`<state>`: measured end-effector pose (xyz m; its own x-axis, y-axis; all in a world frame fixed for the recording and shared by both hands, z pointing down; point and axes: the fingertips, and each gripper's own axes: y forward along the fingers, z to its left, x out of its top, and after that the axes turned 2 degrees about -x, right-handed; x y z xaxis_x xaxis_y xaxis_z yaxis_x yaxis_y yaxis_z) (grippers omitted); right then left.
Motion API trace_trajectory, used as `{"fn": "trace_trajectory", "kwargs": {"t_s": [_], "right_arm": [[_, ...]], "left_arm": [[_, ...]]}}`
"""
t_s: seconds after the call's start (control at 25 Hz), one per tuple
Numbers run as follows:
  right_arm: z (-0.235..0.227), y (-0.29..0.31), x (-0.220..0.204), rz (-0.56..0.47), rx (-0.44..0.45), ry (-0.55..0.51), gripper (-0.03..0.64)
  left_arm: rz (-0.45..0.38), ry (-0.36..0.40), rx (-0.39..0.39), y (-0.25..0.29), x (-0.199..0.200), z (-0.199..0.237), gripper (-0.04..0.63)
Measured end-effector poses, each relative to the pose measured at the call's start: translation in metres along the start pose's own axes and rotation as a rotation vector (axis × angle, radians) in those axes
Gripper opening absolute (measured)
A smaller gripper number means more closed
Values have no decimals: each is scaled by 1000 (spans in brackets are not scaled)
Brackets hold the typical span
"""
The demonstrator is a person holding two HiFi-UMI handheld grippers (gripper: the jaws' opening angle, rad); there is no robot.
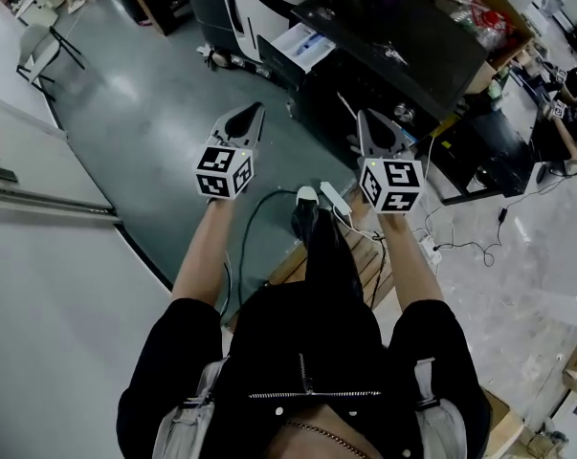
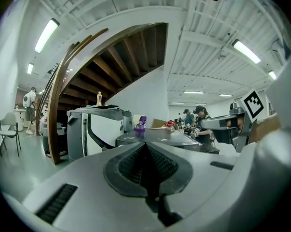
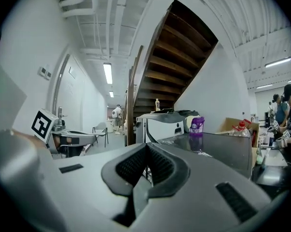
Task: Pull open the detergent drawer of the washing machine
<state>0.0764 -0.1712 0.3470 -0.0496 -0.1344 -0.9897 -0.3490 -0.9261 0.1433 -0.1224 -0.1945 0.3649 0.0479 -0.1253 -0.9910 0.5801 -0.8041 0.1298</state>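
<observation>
I hold both grippers out in front of me, side by side and well apart, pointing roughly level across the room. The left gripper has its jaws pressed together with nothing between them, and in its own view the two ribbed pads meet in a thin line. The right gripper is the same, with its jaws closed tight and empty. Neither touches anything.

Ahead of both tips stands a dark machine, a box with a flat glossy top, nearer the right gripper than the left. A purple bottle stands on that top, above and to the right of the right gripper's tips. Beyond it is a white machine with a black curved band on its front. I cannot tell which of these is the washing machine, and I cannot pick out the detergent drawer in any view.

A wooden staircase rises behind the white machine. Far off to the left of the left gripper, a chair stands on the grey floor. Below the grippers, by my foot, a white power strip lies among cables.
</observation>
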Motion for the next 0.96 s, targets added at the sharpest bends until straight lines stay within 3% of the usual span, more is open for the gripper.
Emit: {"fn": "trace_trajectory", "kwargs": {"t_s": [0.24,0.96], "right_arm": [[6,-20,12,-29,-2,-10,3],[17,-64,-3,-13,-15,-8,3]], "left_arm": [[-26,-8,18,-22,12,-10,20],[-8,-55,45,-62,-7,-34,20]]}}
